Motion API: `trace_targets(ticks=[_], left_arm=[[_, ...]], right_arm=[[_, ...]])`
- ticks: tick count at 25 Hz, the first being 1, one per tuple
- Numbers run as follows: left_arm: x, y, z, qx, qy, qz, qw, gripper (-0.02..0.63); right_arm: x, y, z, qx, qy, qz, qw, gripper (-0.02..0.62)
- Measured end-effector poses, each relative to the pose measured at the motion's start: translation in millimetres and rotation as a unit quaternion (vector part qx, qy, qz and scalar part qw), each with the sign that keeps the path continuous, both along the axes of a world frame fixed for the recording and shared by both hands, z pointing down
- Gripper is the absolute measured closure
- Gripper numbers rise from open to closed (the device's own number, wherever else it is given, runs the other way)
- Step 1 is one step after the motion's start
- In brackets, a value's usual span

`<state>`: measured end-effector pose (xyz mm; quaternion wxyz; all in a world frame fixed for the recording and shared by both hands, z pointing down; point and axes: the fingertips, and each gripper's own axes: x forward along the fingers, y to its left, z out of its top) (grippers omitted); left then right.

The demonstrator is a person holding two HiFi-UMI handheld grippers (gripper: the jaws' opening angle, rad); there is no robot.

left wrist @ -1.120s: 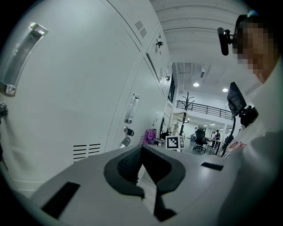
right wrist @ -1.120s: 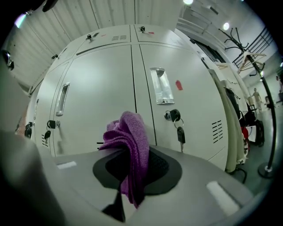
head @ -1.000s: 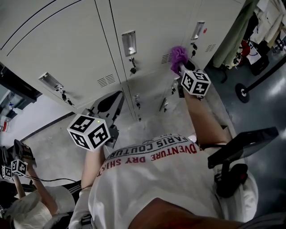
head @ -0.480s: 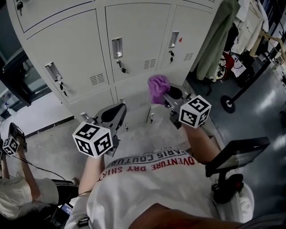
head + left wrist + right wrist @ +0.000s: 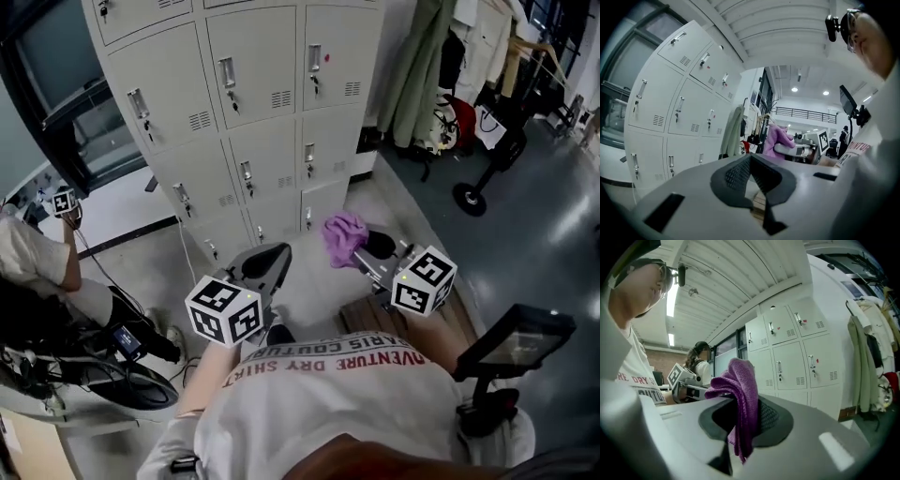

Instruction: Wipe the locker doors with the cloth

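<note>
Since the earlier frames both grippers have been drawn back from the locker doors (image 5: 253,103), which now stand well apart from them; the purple cloth (image 5: 742,394) — formerly close against a door — is held clear of the bank. The right gripper (image 5: 740,425) is clamped on the cloth, which is bunched above the jaws and hangs down between them; the left gripper (image 5: 751,183) is shown with jaws together, nothing between them. Both are held over the concrete floor (image 5: 314,281); an olive garment (image 5: 422,66) hangs just beside the lockers.
</note>
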<state>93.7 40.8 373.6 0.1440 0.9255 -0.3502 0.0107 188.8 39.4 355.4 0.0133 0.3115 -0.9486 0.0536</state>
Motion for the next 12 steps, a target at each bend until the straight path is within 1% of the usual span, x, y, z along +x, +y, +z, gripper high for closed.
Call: trace_targets(ticks=[3,8,12], left_arm=[[16,65,-17,-0.003,-0.011,0.004,0.9999,0.606],[26,139,-53,0.027,-0.021,0.022,0.9992,0.606],[32,199,-57,0.034,-0.03,0.033,0.9984,0.606]], right_arm=[[13,66,-5,-0.017,-0.003,-0.004,1.0,0.537],[21,141,-41,-0.003,-0.023,0.016,1.0,0.537],[27,206,-41,-0.002,-0.014,0.038,0.999,0.537]])
